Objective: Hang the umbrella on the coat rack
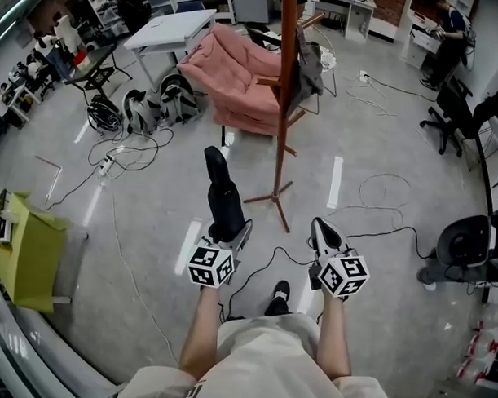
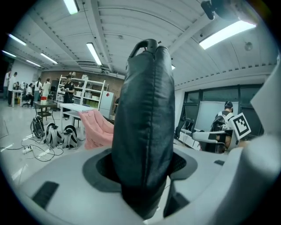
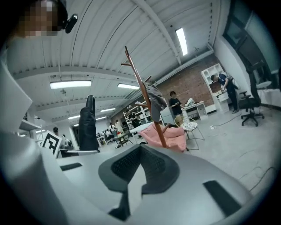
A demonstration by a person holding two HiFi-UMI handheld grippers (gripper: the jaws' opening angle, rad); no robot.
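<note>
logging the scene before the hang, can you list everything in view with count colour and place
umbrella: 1, black, folded, upright in the left gripper
coat rack: 1, brown wood, centre floor, ahead of both grippers
garment: 1, grey, hanging on the coat rack
armchair: 1, pink, behind the coat rack
table: 1, white, far left of the armchair
bags: about 3, black and white, floor left of the armchair
box: 1, yellow-green, left edge
office chairs: 2, black, right side
cables: several, black and white, across the floor
bystander: 1, dark clothes, top right
left gripper: 1, grey, shut on the umbrella
right gripper: 1, grey, shut, empty
shoe: 1, black, bottom centre
</note>
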